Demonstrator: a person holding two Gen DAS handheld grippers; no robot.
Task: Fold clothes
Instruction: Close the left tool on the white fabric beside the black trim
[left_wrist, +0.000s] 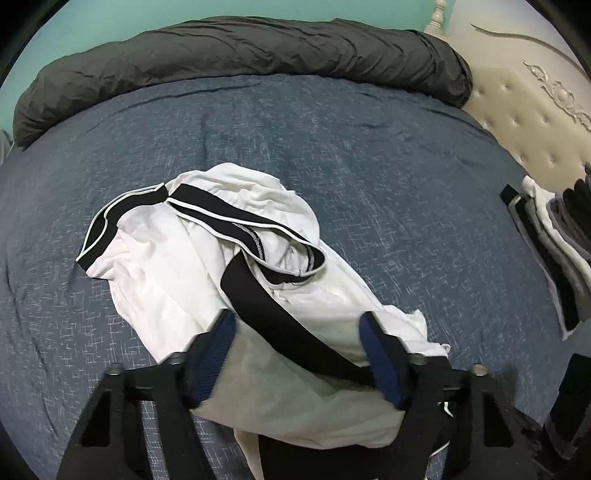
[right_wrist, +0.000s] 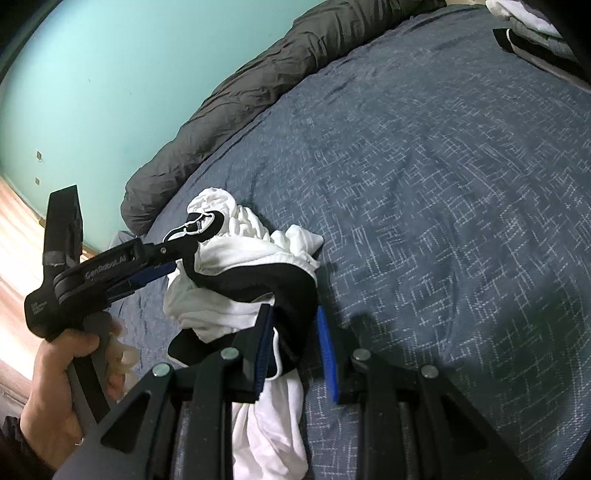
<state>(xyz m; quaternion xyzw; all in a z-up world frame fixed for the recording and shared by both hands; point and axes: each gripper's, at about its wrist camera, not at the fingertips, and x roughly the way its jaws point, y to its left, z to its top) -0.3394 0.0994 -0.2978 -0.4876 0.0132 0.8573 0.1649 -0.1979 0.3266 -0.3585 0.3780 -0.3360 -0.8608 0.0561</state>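
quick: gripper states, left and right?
Left gripper: open, white-and-black garment between the jaws.
Right gripper: closed on the same garment.

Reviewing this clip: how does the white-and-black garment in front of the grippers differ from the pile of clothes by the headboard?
The white-and-black garment is crumpled, its bands twisted; the pile lies in flat folded layers. The garment is gripped by the right gripper; the pile is untouched. The garment is mostly white; the pile shows grey, black and white. Both rest on the blue bedspread.
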